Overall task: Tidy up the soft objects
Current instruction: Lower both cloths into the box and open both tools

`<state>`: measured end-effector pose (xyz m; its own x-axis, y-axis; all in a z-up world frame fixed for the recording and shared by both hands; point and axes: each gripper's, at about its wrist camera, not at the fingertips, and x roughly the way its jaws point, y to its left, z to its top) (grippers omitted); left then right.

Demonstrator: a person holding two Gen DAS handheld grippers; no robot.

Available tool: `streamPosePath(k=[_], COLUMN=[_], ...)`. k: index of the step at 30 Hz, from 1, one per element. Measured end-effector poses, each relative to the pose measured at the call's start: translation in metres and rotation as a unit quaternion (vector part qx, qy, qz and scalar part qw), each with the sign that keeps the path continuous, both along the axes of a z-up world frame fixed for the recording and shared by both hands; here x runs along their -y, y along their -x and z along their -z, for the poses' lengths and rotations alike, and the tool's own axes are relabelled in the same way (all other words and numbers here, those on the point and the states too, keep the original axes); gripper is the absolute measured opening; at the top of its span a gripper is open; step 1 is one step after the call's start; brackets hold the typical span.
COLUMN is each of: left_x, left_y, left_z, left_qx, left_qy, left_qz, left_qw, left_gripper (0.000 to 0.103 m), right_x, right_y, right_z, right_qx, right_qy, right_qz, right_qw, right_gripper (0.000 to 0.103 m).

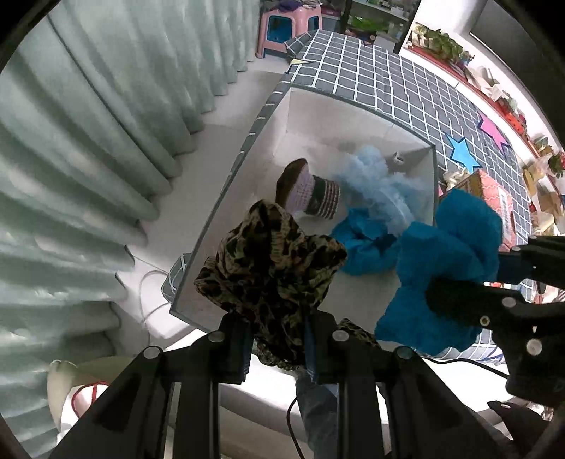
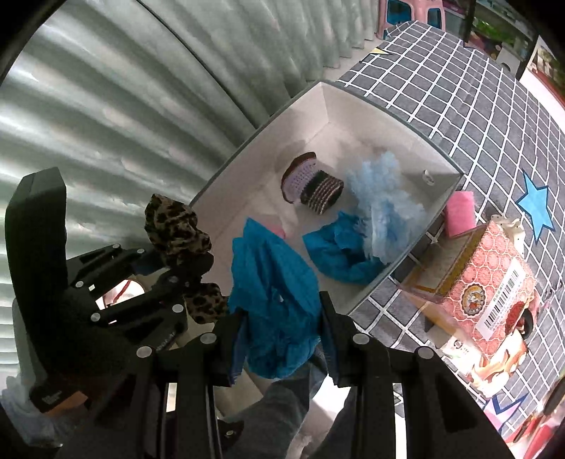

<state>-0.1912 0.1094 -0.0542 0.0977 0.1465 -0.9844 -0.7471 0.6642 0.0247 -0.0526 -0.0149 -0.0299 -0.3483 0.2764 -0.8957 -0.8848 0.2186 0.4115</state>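
Note:
My left gripper (image 1: 277, 337) is shut on a leopard-print cloth (image 1: 272, 261) and holds it above the near end of a white-lined storage box (image 1: 247, 141). My right gripper (image 2: 282, 339) is shut on a bright blue cloth (image 2: 273, 282), also held over the box's near end (image 2: 212, 197). In the left wrist view the right gripper (image 1: 494, 282) shows at the right with the blue cloth (image 1: 448, 261). The left gripper (image 2: 166, 268) and the leopard cloth (image 2: 173, 226) show at the left of the right wrist view. The box holds a knitted purple-and-brown piece (image 2: 312, 183), a light blue fluffy item (image 2: 385, 208) and another blue cloth (image 2: 339, 247).
The box stands on a grey checked tablecloth (image 2: 459, 106) with a blue star (image 2: 536, 208). A pink patterned carton (image 2: 491, 279) and a pink sponge-like block (image 2: 459, 212) sit right of the box. Pale green curtains (image 1: 88, 141) hang to the left. A pink stool (image 1: 289, 28) stands far back.

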Motion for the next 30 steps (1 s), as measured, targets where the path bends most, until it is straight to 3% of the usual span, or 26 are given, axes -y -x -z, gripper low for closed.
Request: streamPosePath(k=[30], left_x=[0.003], left_y=[-0.005], left_z=[0.021], left_qx=[-0.03], left_qy=[0.002], left_qz=[0.007], left_qw=[0.9995], left_gripper=[0.026], right_x=[-0.012], right_y=[0.005], right_z=[0.01], right_qx=[-0.005], right_qy=[0.016], right_qz=[0.0], right_qw=[1.0], right_gripper=[0.037])
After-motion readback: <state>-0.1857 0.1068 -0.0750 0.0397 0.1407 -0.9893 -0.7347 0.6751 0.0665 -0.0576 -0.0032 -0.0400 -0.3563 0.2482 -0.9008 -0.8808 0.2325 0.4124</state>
